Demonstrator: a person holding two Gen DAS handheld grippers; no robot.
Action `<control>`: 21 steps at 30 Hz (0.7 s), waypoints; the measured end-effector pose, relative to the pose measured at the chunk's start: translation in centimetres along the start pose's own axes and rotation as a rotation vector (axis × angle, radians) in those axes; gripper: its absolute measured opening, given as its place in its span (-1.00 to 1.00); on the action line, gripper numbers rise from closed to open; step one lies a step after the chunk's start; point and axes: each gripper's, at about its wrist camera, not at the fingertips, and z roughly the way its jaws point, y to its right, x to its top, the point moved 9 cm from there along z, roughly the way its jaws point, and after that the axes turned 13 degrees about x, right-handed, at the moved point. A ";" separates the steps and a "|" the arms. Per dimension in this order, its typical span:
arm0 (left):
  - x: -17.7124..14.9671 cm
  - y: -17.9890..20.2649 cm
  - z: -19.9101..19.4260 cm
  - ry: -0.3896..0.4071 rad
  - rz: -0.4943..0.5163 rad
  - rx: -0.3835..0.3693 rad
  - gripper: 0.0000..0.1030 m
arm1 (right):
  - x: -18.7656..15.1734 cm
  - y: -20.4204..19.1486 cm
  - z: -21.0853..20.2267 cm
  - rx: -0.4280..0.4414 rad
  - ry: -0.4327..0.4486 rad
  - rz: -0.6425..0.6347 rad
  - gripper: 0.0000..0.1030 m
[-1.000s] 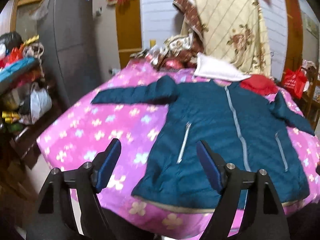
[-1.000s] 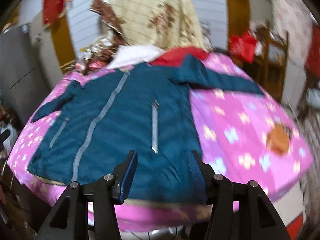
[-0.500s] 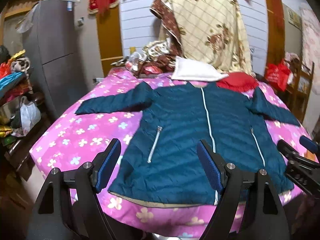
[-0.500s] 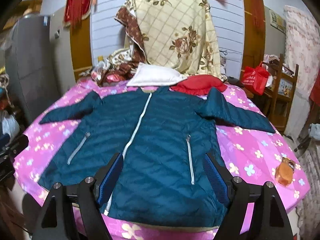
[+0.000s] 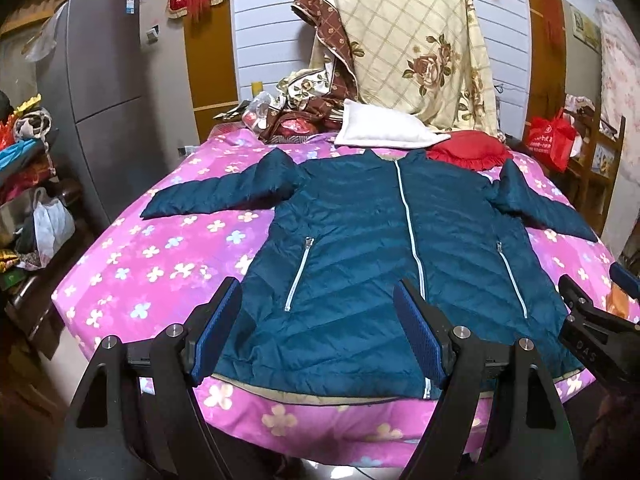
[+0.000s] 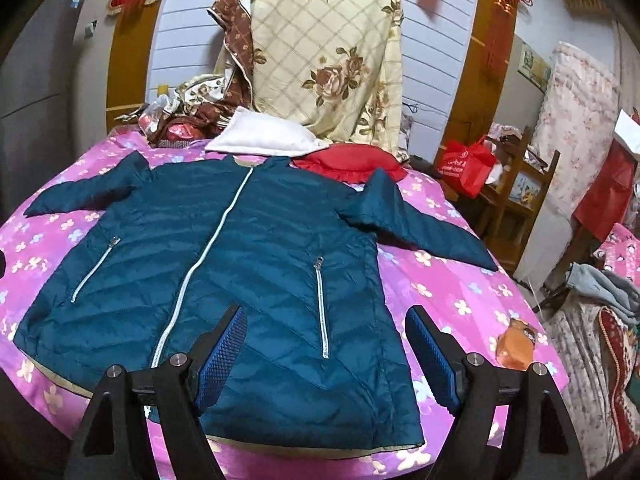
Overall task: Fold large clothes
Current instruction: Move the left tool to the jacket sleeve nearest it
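The jacket (image 5: pixel 380 248) is lying zipped and spread flat on the bed (image 5: pixel 160 264), sleeves out for folding, while both grippers (image 5: pixel 318 332) (image 6: pixel 324 354) are hovering near its hem, fingers released, grasping nothing.

Teal quilted zip-front jacket (image 5: pixel 372 264) flat, front up, sleeves spread, on pink flower-print bedspread (image 5: pixel 168 264). Left gripper (image 5: pixel 320 332) with blue-padded fingers hangs over the hem, jaws wide, nothing between them. Right gripper (image 5: pixel 600 320) pokes in at right edge. White pillow (image 5: pixel 380 132) and red fringed cushion (image 5: pixel 468 152) behind the collar.
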 end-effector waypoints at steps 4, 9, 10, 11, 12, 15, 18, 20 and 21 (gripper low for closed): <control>0.1 0.1 0.0 0.001 0.006 -0.005 0.53 | -0.1 0.3 0.0 -0.012 -0.002 0.001 0.54; -0.1 0.3 -0.2 -0.001 0.006 -0.005 0.53 | -0.3 0.3 0.0 -0.019 -0.006 -0.001 0.54; -0.1 0.3 -0.1 0.000 0.006 -0.006 0.53 | -0.3 0.3 0.0 -0.020 -0.006 -0.001 0.54; -0.1 0.3 -0.2 0.000 0.005 -0.007 0.53 | -0.4 0.3 0.0 -0.021 -0.008 -0.001 0.54; -0.1 0.3 -0.1 -0.001 0.005 -0.008 0.53 | -0.4 0.3 0.1 -0.021 -0.009 -0.001 0.54; -0.1 0.2 -0.1 -0.002 0.008 -0.009 0.53 | -0.5 0.3 0.3 -0.025 -0.015 -0.005 0.54; -0.4 0.3 0.0 -0.007 0.011 -0.012 0.53 | -0.6 0.3 0.5 -0.027 -0.022 -0.008 0.54; -0.6 0.3 0.0 -0.013 0.015 -0.013 0.53 | -0.6 0.3 0.5 -0.029 -0.025 -0.012 0.54; -0.7 0.4 0.0 -0.015 0.016 -0.013 0.53 | -0.6 0.3 0.5 -0.028 -0.024 -0.010 0.54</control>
